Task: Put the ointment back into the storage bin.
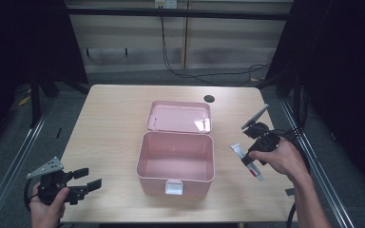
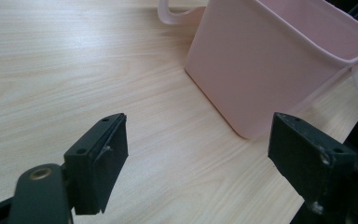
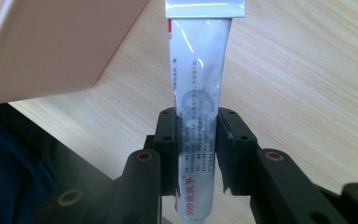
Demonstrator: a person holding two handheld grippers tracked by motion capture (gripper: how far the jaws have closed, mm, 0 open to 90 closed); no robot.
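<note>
A white ointment tube [image 3: 198, 107] is clamped between the pads of the right claw [image 1: 248, 159] and held above the counter [image 1: 114, 123], just right of the open pink box [image 1: 176, 164]. The left claw [image 1: 83, 180] is kept wide apart with nothing in it, near the box's left front corner.

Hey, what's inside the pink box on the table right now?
Nothing that I can see: the pink box stands open with its lid back, and its floor looks bare. The near wall hides a strip of floor just behind it.
</note>
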